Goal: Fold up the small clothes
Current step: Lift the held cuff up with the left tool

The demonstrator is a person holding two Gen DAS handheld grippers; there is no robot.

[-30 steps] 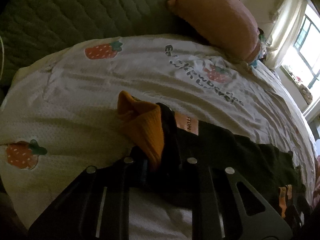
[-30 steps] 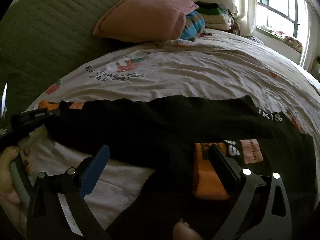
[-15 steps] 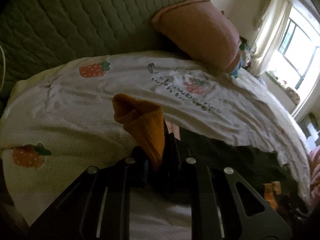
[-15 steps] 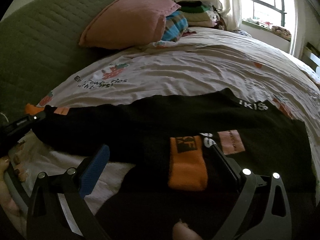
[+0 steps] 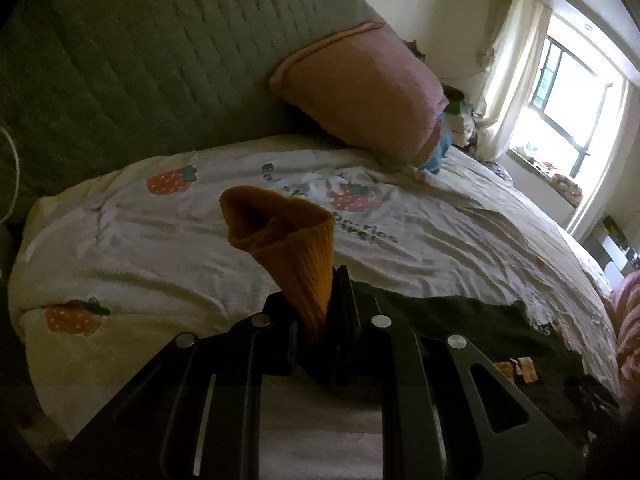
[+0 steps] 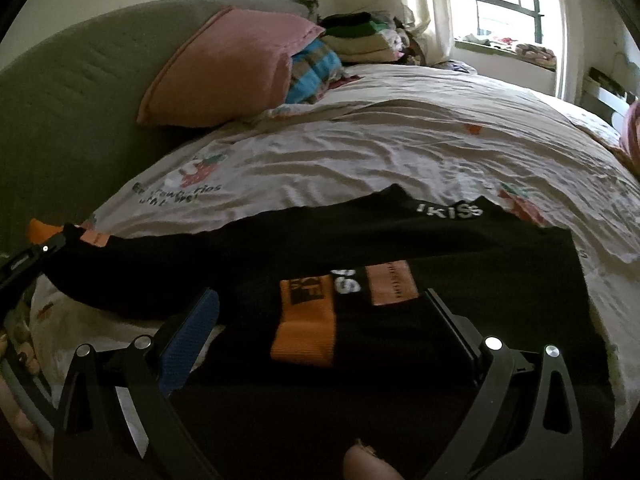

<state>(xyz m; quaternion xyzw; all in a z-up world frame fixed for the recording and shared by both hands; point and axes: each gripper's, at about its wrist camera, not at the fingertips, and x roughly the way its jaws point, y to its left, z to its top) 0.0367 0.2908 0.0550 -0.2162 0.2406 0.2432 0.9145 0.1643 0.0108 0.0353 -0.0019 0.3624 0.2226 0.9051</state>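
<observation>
A black garment [image 6: 320, 248] with orange and pink patches lies spread on the bed. Its sleeve ends in an orange ribbed cuff [image 5: 288, 248]. My left gripper [image 5: 324, 300] is shut on that cuff and holds it raised above the sheet; the black sleeve trails off to the right [image 5: 460, 320]. The left gripper also shows at the far left of the right wrist view [image 6: 36, 254]. My right gripper [image 6: 320, 312] is open and empty, its jaws spread wide over the garment's lower part, around the orange patch [image 6: 306, 320].
The bed has a white strawberry-print sheet [image 6: 380, 152] and a green quilted headboard [image 5: 140, 60]. A pink pillow [image 6: 228, 68] leans on it, with a blue striped cloth and folded clothes [image 6: 360, 36] behind. A window [image 6: 508, 0] is at the far right.
My left gripper has lifted the orange cuff higher and pulled the sleeve up off the bed. My right gripper has stayed open and shifted slightly, the orange patch now between its jaws.
</observation>
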